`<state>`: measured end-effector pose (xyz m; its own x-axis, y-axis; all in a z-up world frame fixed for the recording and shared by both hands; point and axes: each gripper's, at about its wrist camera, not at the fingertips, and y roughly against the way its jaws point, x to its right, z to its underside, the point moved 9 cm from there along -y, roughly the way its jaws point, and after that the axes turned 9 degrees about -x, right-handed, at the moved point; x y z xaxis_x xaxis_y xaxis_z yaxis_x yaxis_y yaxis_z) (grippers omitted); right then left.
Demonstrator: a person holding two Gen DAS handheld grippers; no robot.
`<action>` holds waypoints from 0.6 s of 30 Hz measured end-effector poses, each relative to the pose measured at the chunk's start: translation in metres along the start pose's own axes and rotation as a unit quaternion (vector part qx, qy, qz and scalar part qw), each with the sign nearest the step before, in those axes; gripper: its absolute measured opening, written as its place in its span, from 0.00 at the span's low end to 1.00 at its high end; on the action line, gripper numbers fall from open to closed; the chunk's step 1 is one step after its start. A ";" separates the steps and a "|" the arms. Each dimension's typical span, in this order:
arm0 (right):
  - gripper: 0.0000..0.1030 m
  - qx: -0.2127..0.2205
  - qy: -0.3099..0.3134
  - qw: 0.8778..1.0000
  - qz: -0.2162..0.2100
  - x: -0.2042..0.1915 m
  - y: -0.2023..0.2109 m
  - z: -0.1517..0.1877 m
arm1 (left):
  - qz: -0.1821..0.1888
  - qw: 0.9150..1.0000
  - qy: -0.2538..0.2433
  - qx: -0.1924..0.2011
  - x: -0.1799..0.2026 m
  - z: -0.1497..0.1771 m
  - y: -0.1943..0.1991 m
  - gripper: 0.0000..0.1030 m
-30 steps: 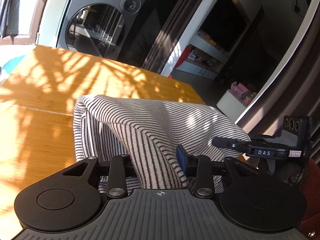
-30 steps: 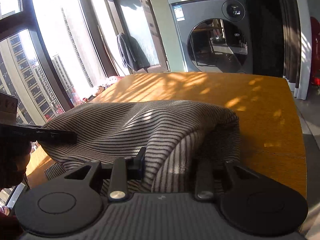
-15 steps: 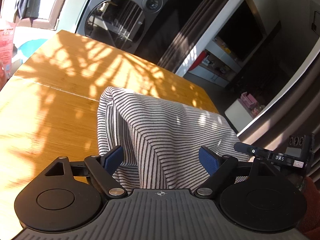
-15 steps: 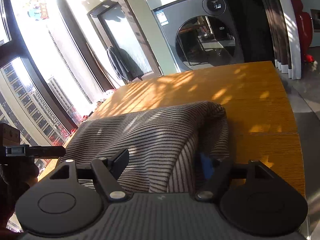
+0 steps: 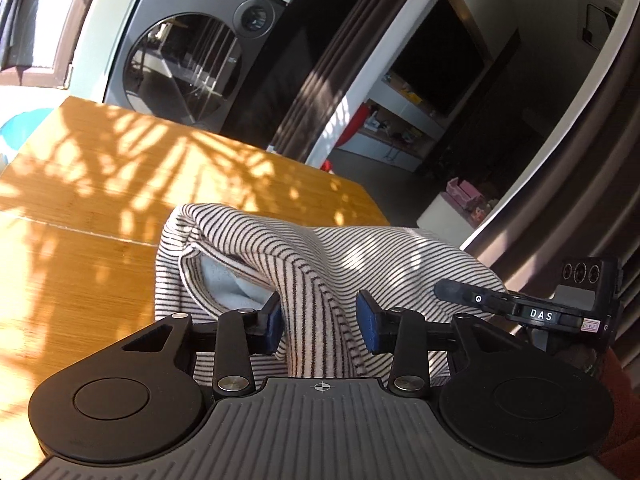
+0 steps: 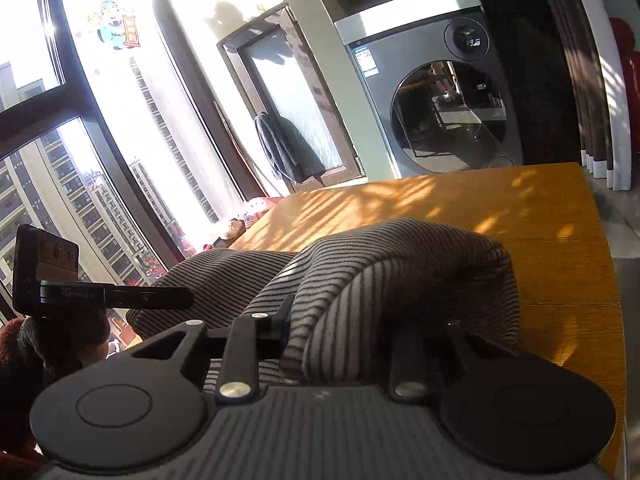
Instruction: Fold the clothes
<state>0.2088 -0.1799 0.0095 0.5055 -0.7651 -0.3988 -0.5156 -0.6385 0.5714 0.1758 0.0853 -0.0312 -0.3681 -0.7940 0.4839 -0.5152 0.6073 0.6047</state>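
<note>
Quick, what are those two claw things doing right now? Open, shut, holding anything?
Left gripper: jaws closed on a fold of the striped garment.
Right gripper: jaws around the same garment; the right one is buried in cloth, so the grip cannot be told.

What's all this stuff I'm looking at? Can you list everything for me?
striped garment: one, white with dark stripes, bunched on the table
table: one, orange-brown wood, under the garment
washing machine: one, grey, behind the table
dark cloth: one, hanging by the window door
left gripper: one, black with blue pads, fabric between its fingers
right gripper: one, black, fabric between its fingers
</note>
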 end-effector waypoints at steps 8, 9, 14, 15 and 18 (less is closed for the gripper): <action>0.34 -0.067 -0.026 0.997 0.028 0.026 -0.014 0.058 | -0.023 0.997 0.020 -0.066 -0.017 0.053 -0.017 0.42; 0.34 -0.064 -0.035 0.997 0.021 0.028 -0.012 0.060 | -0.024 0.997 0.022 -0.071 -0.019 0.057 -0.017 0.44; 0.57 -0.054 -0.019 0.997 0.044 0.032 0.011 0.048 | -0.041 0.999 0.009 -0.035 -0.019 0.041 0.008 0.55; 0.62 -0.043 -0.015 0.998 0.047 0.032 0.018 0.044 | -0.043 0.999 0.004 -0.020 -0.016 0.035 0.017 0.58; 0.73 0.006 -0.015 0.999 0.047 0.031 0.039 0.019 | -0.041 0.999 -0.016 0.029 -0.001 0.012 0.044 0.71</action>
<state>0.1910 -0.2303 0.0058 0.4334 -0.8237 -0.3656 -0.5681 -0.5646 0.5987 0.1444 0.1122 -0.0129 -0.3471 -0.8416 0.4138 -0.5878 0.5390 0.6033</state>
